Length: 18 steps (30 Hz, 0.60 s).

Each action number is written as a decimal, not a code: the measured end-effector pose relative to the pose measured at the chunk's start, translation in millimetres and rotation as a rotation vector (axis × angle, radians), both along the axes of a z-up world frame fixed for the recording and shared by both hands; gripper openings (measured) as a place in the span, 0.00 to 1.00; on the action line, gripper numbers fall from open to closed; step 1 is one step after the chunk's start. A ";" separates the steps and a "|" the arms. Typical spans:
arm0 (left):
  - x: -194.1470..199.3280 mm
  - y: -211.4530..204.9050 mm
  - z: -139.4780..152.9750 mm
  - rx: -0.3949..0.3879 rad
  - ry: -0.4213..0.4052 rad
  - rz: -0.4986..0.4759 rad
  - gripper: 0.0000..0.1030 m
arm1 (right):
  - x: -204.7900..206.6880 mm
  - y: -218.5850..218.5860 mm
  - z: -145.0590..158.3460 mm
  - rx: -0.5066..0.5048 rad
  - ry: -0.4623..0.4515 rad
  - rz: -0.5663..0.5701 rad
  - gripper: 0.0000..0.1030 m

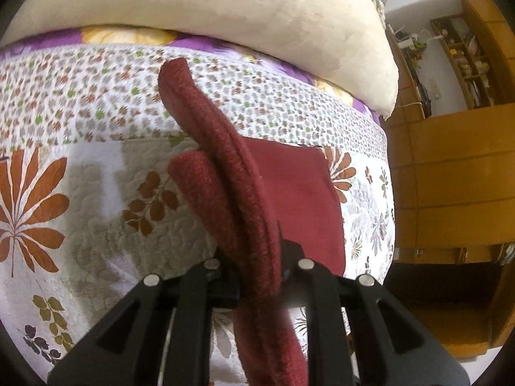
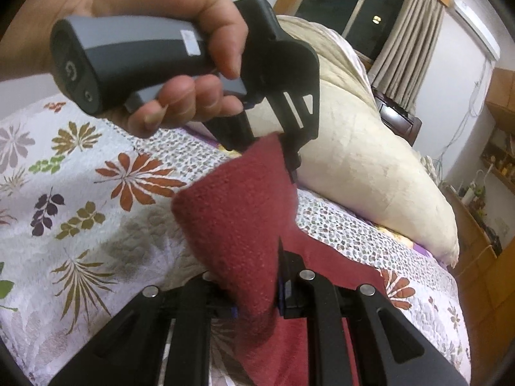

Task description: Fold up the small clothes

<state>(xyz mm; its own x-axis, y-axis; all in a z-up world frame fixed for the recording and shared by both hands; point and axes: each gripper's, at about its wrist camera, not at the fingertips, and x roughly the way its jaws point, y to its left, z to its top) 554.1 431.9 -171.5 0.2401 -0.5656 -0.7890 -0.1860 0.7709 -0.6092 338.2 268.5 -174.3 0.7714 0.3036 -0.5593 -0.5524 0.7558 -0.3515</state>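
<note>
2 grippers (image 1: 257, 276) (image 2: 257, 292) clamping maroon garment (image 2: 238, 225)

Dark red cloth (image 1: 244, 173), white leaf-patterned quilt (image 1: 64, 160), cream pillow (image 1: 225, 6)

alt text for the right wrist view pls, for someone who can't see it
The right gripper is shut on a dark red fleece garment, lifted above a floral quilt. A hand holds the left gripper, pinching the garment's top. A cream pillow lies behind, below a curtained window.
</note>
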 end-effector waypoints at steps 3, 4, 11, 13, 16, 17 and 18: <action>4.6 -12.4 9.1 0.019 -0.005 -0.014 0.12 | 2.1 -7.9 6.0 0.014 -0.002 -0.014 0.16; 6.6 -16.2 12.1 0.024 -0.007 -0.019 0.12 | 3.3 -11.5 8.1 0.023 0.000 -0.019 0.16; 12.5 -34.1 21.3 0.050 -0.011 -0.038 0.12 | 8.3 -25.0 13.5 0.052 0.004 -0.043 0.16; 13.9 -39.3 24.1 0.060 -0.012 -0.044 0.12 | 9.0 -28.5 14.9 0.058 0.005 -0.048 0.16; 16.0 -47.5 28.7 0.072 -0.013 -0.050 0.12 | 10.5 -34.3 17.1 0.069 0.008 -0.057 0.16; 17.0 -50.5 30.2 0.078 -0.014 -0.054 0.12 | 11.1 -37.0 18.3 0.075 0.010 -0.061 0.16; 17.7 -52.9 31.3 0.081 -0.013 -0.056 0.12 | 11.5 -39.2 18.9 0.079 0.010 -0.064 0.16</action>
<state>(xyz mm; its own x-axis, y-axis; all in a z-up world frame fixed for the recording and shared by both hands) 571.8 379.1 -140.3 0.2205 -0.5132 -0.8295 -0.1334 0.8265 -0.5469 349.8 229.3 -155.4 0.7850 0.2974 -0.5434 -0.5053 0.8148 -0.2841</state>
